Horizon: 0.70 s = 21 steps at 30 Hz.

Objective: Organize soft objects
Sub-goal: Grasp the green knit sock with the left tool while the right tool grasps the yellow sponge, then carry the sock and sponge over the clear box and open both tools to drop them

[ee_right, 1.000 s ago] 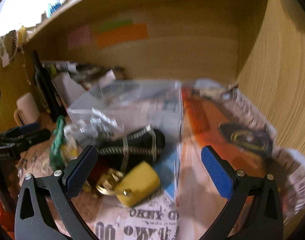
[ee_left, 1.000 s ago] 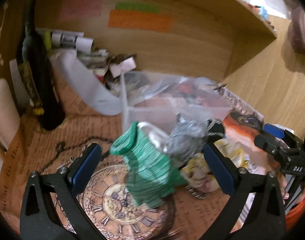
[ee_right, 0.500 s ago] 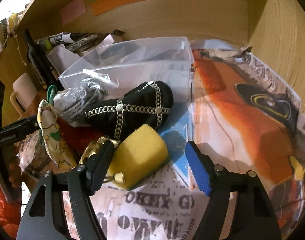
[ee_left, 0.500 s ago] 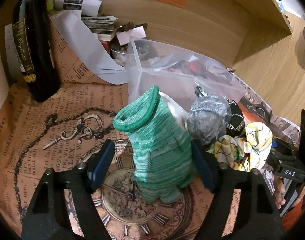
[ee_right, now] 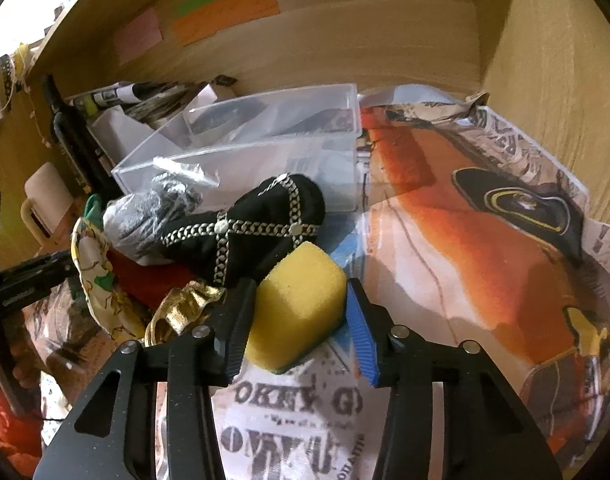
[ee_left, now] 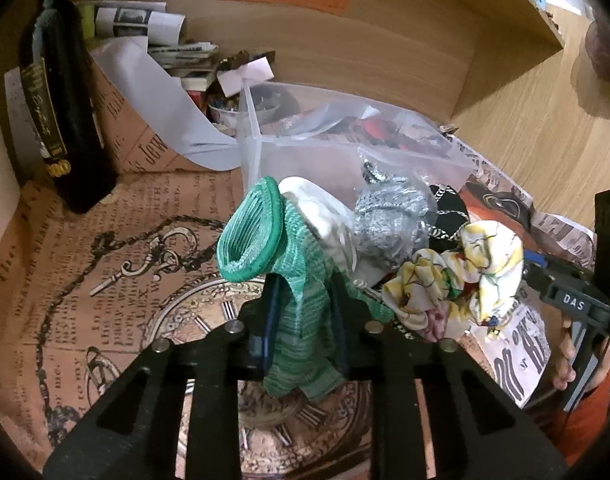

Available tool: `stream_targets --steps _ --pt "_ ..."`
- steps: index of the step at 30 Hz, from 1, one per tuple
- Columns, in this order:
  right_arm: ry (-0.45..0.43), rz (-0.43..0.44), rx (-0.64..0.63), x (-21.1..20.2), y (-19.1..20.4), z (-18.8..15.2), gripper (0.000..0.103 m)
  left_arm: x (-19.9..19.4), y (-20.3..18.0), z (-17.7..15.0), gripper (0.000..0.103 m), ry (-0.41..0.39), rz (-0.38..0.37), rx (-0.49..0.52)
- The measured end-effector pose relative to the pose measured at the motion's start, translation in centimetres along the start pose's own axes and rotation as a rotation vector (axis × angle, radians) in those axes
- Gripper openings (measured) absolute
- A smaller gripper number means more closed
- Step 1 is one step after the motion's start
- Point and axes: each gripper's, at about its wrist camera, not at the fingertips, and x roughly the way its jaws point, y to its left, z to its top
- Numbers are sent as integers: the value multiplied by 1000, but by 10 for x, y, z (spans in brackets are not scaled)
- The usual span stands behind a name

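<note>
Green knit glove (ee_left: 301,312): limp, light; your left gripper (ee_left: 303,320) pinches mid-body, frame centre. Yellow sponge (ee_right: 297,312): squashy; your right gripper (ee_right: 295,328) clamps it.

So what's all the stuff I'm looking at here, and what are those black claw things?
Glove: one, green knit, pinched upright over the clock print.
Sponge: one, yellow, at the pile's near edge on the newsprint.
Pouch: one, black with silver chain trim, behind the sponge.
Bagged yarn: one, grey, in clear plastic, against the bin.
Floral cloth: one, yellow-white, right of the glove.
Gold fabric: one, left of the sponge.
Plastic bin: one, clear, behind the pile.
Bottle: one, dark, back left.
Sticky notes: pink, green, orange, on the back wall.
Left gripper: black, shut on the glove.
Right gripper: black, blue pads, shut on the sponge.
</note>
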Motion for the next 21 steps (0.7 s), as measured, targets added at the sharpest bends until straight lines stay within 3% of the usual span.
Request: stream_targets --steps 8,21 --pt "-88 5 -9 -18 2 16 41 -28 -1 20 20 -96 16 12" --pt "-301 29 -84 -49 27 66 42 -45 -16 95 20 -267 4 62"
